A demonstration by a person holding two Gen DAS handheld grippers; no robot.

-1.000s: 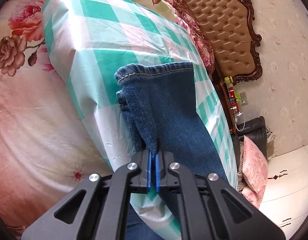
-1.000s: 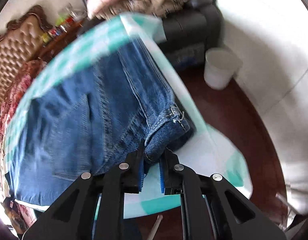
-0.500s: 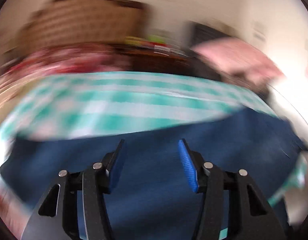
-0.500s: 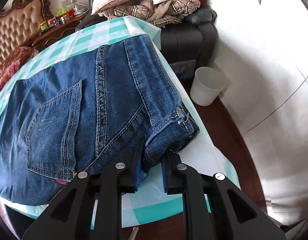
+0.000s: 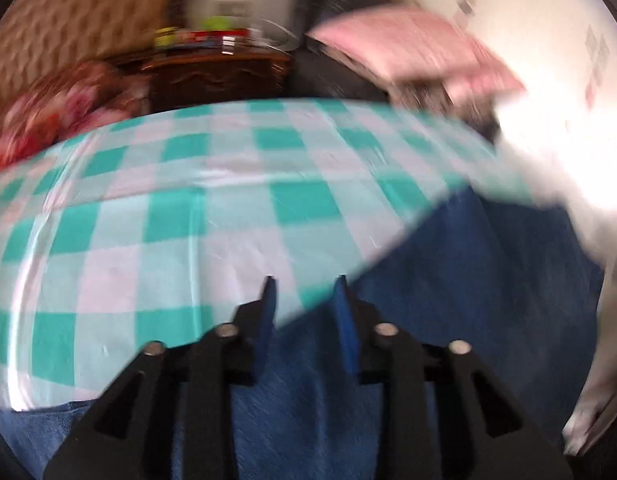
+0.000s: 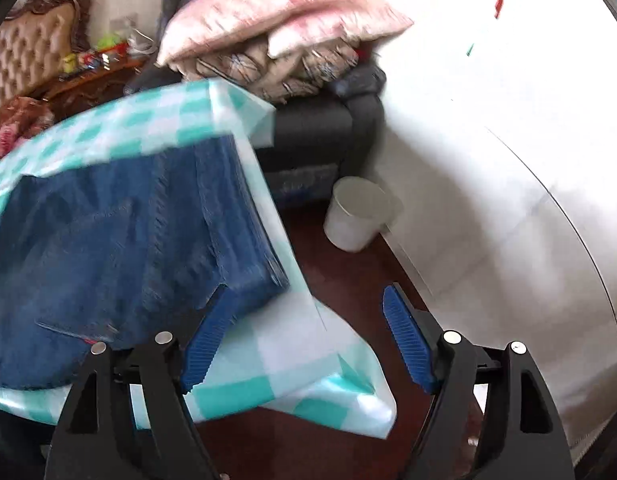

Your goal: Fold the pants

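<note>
The blue denim pants (image 6: 120, 248) lie folded on the table with the teal and white checked cloth (image 6: 292, 372). In the right wrist view my right gripper (image 6: 308, 344) is wide open and empty, just off the pants' near right corner above the table's corner. In the blurred left wrist view the pants (image 5: 448, 320) fill the lower right, and my left gripper (image 5: 304, 304) is open with a moderate gap, empty, over the pants' edge where it meets the cloth (image 5: 148, 240).
A white bin (image 6: 360, 216) stands on the dark floor beside a dark sofa (image 6: 320, 128) piled with pink pillows (image 6: 276, 12). A wooden nightstand (image 5: 216, 72) with small items and a tufted headboard (image 5: 76, 20) stand behind the table. A white wall (image 6: 508, 160) is on the right.
My right gripper has let go of the pants' waistband corner and opened wide, drawing back to the right. My left gripper released the leg earlier, swung round over the pants, and its fingers have narrowed somewhat.
</note>
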